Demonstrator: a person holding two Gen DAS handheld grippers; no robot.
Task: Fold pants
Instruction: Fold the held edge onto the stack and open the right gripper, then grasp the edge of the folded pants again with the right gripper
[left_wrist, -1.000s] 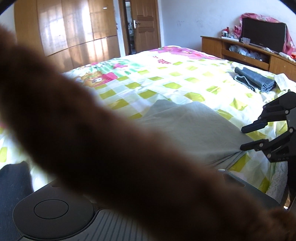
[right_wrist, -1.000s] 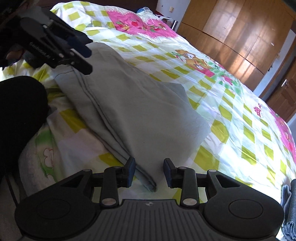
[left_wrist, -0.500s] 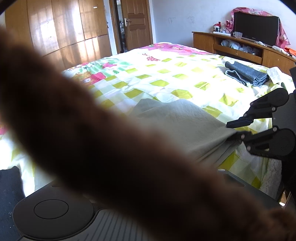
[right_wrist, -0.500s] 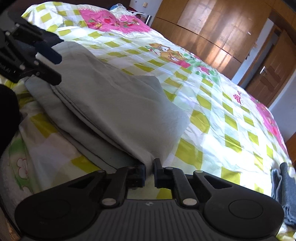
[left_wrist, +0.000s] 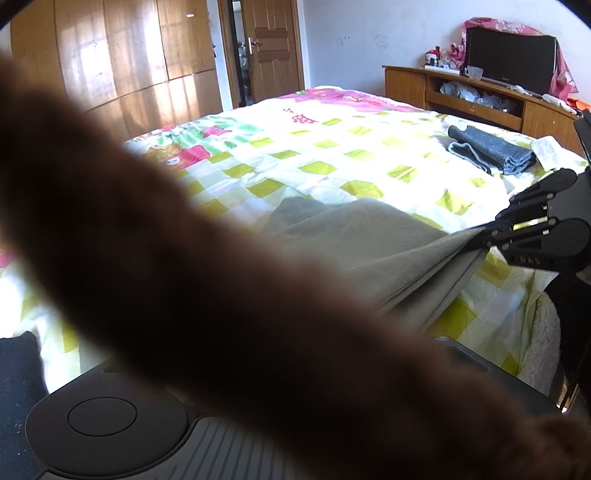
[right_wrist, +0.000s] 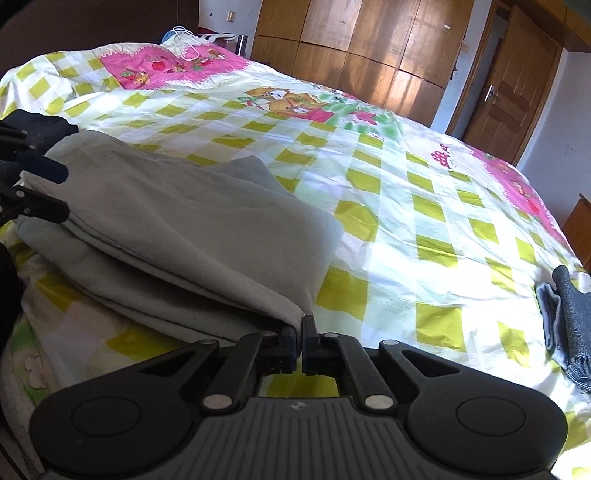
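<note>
The grey pants (right_wrist: 184, 221) lie folded in layers at the near edge of the checked bedspread (right_wrist: 406, 221). My right gripper (right_wrist: 300, 328) is shut on their near right corner; in the left wrist view the right gripper (left_wrist: 480, 240) pulls the pants (left_wrist: 362, 251) taut there. At the cloth's left end my left gripper (right_wrist: 67, 192) has its jaws standing apart, with the pants' edge at them; I cannot tell if they touch it. A blurred brown furry thing (left_wrist: 184, 277) crosses the left wrist view and hides the left fingers.
A folded dark grey garment (left_wrist: 491, 155) lies on the far right of the bed. A wooden wardrobe (left_wrist: 110, 66) and a door (left_wrist: 273, 48) stand beyond the bed. A low cabinet (left_wrist: 480, 99) with a screen lines the right wall.
My right gripper's jaws have closed onto the pants' corner and the wrist has rolled, drawing the cloth taut. The left gripper has kept its place and its gap.
</note>
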